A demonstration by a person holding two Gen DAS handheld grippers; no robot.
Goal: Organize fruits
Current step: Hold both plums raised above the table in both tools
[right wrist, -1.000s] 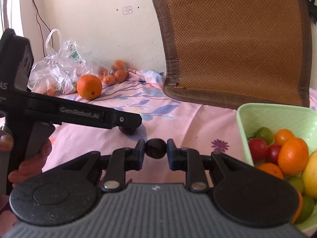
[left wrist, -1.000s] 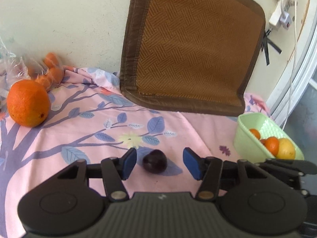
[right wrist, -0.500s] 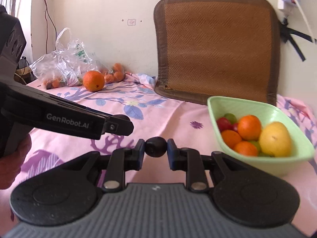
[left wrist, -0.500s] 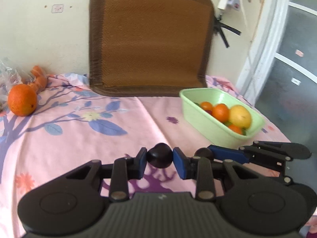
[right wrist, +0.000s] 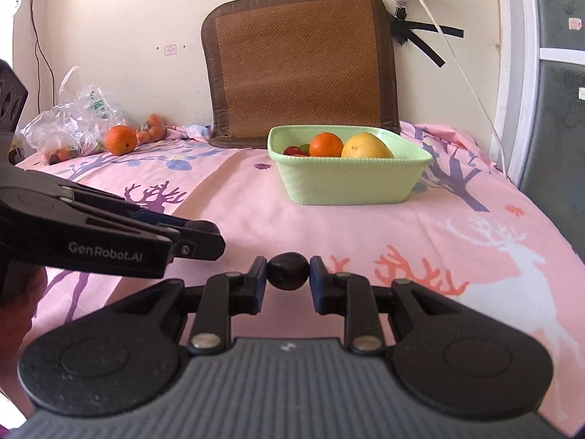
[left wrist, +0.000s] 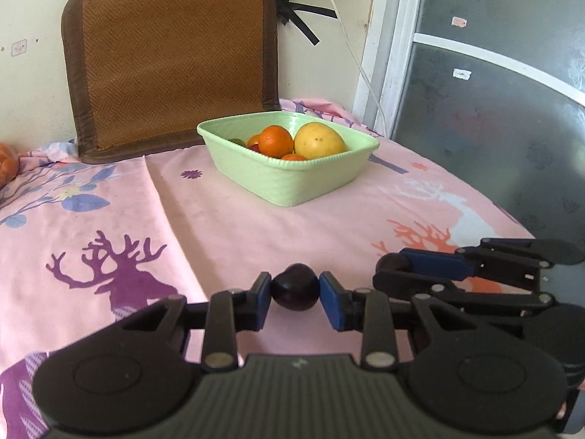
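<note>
Left wrist: pink cloth (left wrist: 226, 219) carried the green basket (left wrist: 292, 179) of fruit; your left gripper (left wrist: 294, 292) clenched a dark plum (left wrist: 294, 291) short of it | Right wrist: your right gripper (right wrist: 287, 270) clenched another plum (right wrist: 287, 270); basket (right wrist: 347, 183) lay ahead.

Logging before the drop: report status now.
Left gripper shut on a plum. Right gripper shut on a second plum. Green bowl ahead, already holding fruit. Path clear.
</note>
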